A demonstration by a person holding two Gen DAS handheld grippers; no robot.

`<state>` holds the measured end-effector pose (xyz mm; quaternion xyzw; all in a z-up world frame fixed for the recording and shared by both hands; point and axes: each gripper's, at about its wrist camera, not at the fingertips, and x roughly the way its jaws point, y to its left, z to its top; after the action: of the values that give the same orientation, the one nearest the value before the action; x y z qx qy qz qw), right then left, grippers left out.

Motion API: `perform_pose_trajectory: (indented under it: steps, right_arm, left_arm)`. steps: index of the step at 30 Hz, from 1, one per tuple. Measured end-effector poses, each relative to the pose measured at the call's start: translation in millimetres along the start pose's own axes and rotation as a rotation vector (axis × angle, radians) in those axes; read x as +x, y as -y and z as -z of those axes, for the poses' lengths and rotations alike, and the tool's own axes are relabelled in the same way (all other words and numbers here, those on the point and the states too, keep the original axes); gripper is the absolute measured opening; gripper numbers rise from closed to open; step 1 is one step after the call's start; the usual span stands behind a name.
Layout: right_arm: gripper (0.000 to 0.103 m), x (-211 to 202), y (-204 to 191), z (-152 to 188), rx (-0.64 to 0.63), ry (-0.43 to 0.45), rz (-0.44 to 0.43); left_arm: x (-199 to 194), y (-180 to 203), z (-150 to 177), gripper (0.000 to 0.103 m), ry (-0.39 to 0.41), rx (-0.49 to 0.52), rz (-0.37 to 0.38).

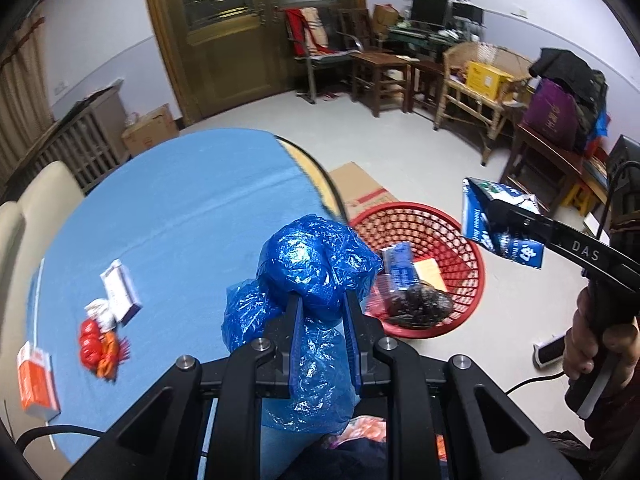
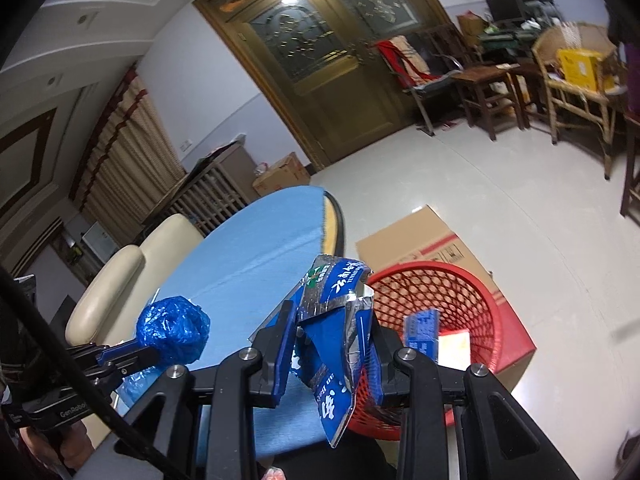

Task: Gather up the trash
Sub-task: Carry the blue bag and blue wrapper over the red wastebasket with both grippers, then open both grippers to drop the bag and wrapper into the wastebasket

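My left gripper (image 1: pixel 322 300) is shut on a crumpled blue plastic bag (image 1: pixel 316 264), held over the right edge of the round blue table (image 1: pixel 180 216). My right gripper (image 2: pixel 328 312) is shut on a crushed blue carton (image 2: pixel 332 340); the left wrist view shows that carton (image 1: pixel 496 220) in the air, up and to the right of the red mesh basket (image 1: pixel 432 224) on the floor. The basket holds a blue carton, a paper piece and a dark bag. In the right wrist view the blue bag (image 2: pixel 172 330) and left gripper (image 2: pixel 154 350) are at the lower left, with the basket (image 2: pixel 452 304) just behind the held carton.
A white box (image 1: pixel 122 294), a white wad, red and orange wrappers (image 1: pixel 100 348) and an orange-white carton (image 1: pixel 38 384) lie on the table's left side. A flat cardboard box (image 1: pixel 360 188) sits on the floor behind the basket. Cream chair (image 2: pixel 132 276), wooden chairs and a door stand farther off.
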<state>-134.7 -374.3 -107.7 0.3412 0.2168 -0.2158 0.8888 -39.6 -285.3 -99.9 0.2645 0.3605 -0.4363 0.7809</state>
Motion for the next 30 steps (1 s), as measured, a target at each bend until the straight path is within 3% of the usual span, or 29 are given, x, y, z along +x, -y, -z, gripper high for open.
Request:
perform_pose_trajectory:
  steps: [16, 21, 23, 24, 30]
  right_arm:
    - [0.035, 10.0, 68.4, 2.0, 0.164, -0.034, 0.086]
    - [0.036, 21.8, 76.0, 7.6, 0.213, -0.085, 0.07]
    - [0.058, 26.8, 77.7, 8.4, 0.234, -0.106, 0.063]
    - [0.075, 27.5, 78.5, 8.4, 0.243, -0.106, 0.058]
    - [0.075, 17.2, 73.5, 3.0, 0.226, -0.047, 0.047]
  left_arm:
    - [60.1, 59.5, -33.1, 0.021, -0.066, 0.127, 0.083]
    - [71.1, 65.1, -36.0, 0.023, -0.075, 0.147, 0.078]
    - [72.9, 59.8, -34.4, 0.027, -0.082, 0.136, 0.077]
    - [73.1, 55.8, -33.1, 0.03, -0.086, 0.128, 0.073]
    - [63.6, 26.5, -15.3, 0.04, -0.09, 0.063, 0.057]
